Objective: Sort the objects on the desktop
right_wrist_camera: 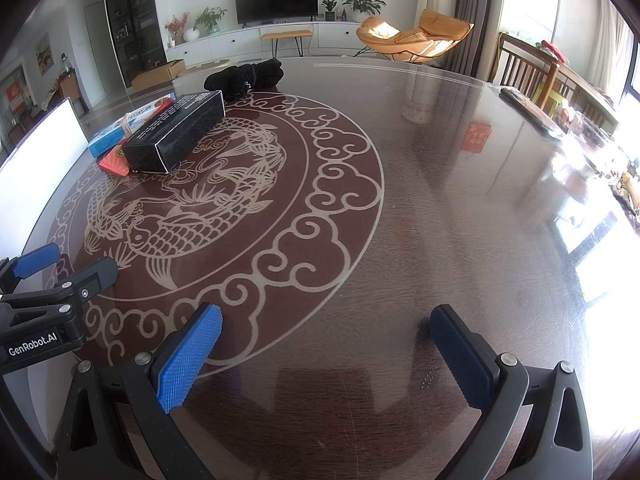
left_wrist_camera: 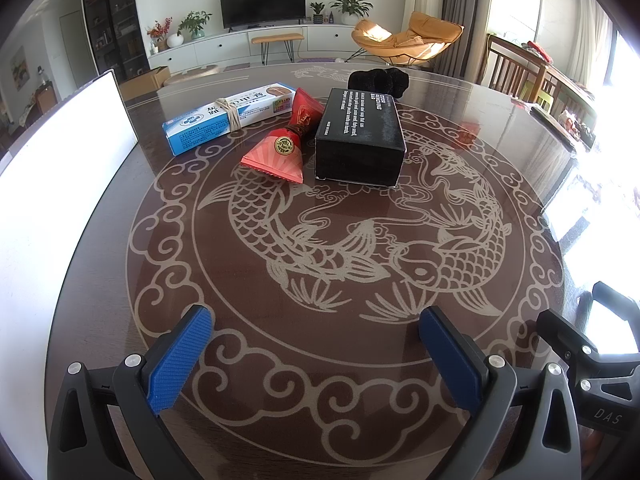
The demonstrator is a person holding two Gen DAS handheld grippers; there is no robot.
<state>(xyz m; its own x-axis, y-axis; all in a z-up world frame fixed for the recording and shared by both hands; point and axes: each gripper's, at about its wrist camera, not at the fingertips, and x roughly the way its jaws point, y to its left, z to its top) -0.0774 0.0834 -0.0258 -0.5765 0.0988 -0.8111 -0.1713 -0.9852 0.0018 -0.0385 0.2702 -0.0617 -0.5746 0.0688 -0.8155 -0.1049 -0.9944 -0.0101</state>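
Note:
A black box (left_wrist_camera: 360,136) with white lettering lies on the dark round table (left_wrist_camera: 320,280). Left of it rests a red candy-shaped pouch (left_wrist_camera: 284,140) with a gold seal, and behind that a blue and white carton (left_wrist_camera: 228,114) bound with string. A black cloth bundle (left_wrist_camera: 380,80) sits at the far edge. My left gripper (left_wrist_camera: 316,356) hovers open over the near part of the fish pattern, well short of the objects. My right gripper (right_wrist_camera: 324,356) is open and empty too, over bare table to the right; the black box (right_wrist_camera: 176,136), red pouch (right_wrist_camera: 114,162), carton (right_wrist_camera: 116,130) and cloth (right_wrist_camera: 244,74) lie far left of it.
A white board (left_wrist_camera: 60,184) stands at the table's left edge. Each gripper shows at the other view's side. A wooden chair (left_wrist_camera: 516,68), an orange lounge chair (left_wrist_camera: 404,38) and a TV cabinet stand beyond the table. Bright glare covers the table's right side.

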